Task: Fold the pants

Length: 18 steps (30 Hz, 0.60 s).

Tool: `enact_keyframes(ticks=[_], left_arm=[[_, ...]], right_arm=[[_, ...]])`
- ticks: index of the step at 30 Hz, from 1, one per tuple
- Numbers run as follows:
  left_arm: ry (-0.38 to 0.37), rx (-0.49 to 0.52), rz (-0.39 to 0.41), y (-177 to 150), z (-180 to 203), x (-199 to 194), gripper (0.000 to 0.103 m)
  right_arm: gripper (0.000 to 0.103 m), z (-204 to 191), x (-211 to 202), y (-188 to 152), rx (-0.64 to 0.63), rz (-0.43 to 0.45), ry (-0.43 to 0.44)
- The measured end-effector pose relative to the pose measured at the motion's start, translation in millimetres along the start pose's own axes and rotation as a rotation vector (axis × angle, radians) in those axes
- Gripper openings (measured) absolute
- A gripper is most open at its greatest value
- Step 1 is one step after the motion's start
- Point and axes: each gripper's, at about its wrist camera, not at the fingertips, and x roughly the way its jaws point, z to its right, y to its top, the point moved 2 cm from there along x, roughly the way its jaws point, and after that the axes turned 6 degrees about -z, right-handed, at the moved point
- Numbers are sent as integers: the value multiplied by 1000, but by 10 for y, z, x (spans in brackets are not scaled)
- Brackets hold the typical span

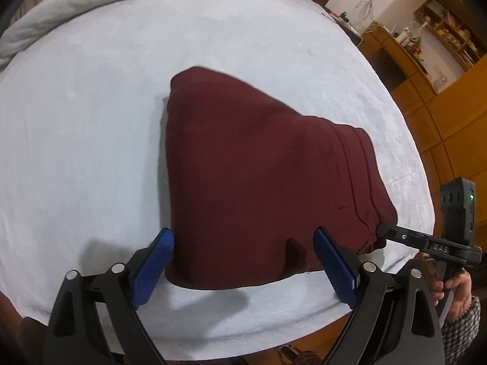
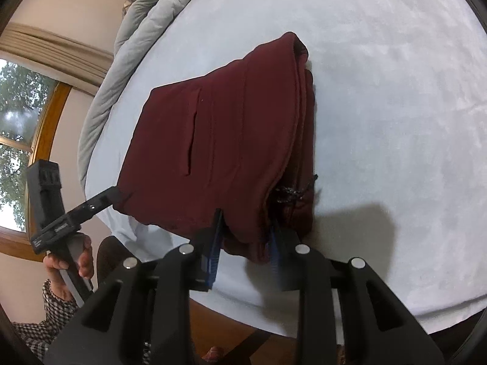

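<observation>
Maroon pants [image 1: 258, 167] lie folded into a thick stack on the pale blue bed [image 1: 91, 127], near its front edge. My left gripper [image 1: 243, 234] stands open wide, its blue pads [image 1: 155, 264] on either side of the stack's near edge without pressing it. In the right wrist view the pants [image 2: 219, 140] show a pocket slit and a drawstring at the layered side. My right gripper [image 2: 246, 219] is narrowed on the near corner, with fabric pinched between its pads. From the left wrist view its black tip [image 1: 386, 232] meets the waistband corner.
A grey duvet [image 1: 91, 0] is bunched along the far side of the bed. Wooden shelves and cabinets [image 1: 441, 45] stand to the right. A window [image 2: 18, 121] is off the bed's left side. A hand [image 2: 70, 264] in a checked sleeve holds the left gripper's handle.
</observation>
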Motion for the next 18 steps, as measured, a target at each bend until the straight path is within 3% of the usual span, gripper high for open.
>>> enact_keyframes(ticks=[2,8,13,18], left_arm=[[9,23,13,12,45,-42,93],[71,56,58,77,155,-154,93],[100,64,90,87,203,-233,93],[120,84,112,117,272,-286,93]], right_arm=[[29,23,8,-1,-2,-4,1],[59,-34,-202,4,-34,32,-57],[61,-126,-312,149,-54,65,-74],[65,-127,-153,273,-35,48,-119]])
